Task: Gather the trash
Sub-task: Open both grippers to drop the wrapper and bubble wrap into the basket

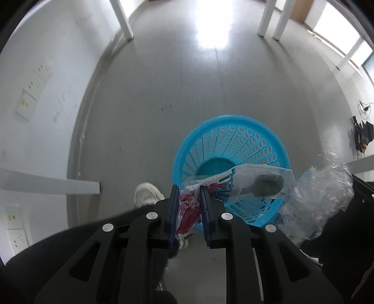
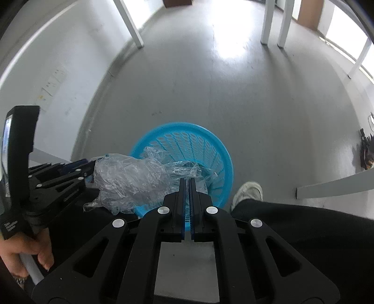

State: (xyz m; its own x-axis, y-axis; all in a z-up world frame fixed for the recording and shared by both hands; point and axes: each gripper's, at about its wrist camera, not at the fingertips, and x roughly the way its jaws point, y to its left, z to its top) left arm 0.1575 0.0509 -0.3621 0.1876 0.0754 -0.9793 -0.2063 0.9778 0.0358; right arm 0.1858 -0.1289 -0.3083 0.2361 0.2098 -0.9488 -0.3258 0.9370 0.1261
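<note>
A blue perforated plastic basket (image 1: 236, 142) stands on the grey floor; it also shows in the right wrist view (image 2: 205, 145). My left gripper (image 1: 188, 189) is shut on a printed red, white and blue plastic bag (image 1: 245, 182) that hangs over the basket's near rim. My right gripper (image 2: 187, 181) is shut on a crumpled clear plastic wrap (image 2: 135, 175), which bulges to the left over the basket's near rim. The wrap also shows at the right of the left wrist view (image 1: 322, 191). The left gripper appears at the left of the right wrist view (image 2: 77, 168).
A white wall (image 1: 35, 93) with sockets runs along the left. White table legs (image 1: 122, 21) stand at the back and a white beam (image 2: 334, 184) at the right. My shoe (image 1: 147, 194) is beside the basket. Dark clutter (image 1: 362, 138) lies at far right.
</note>
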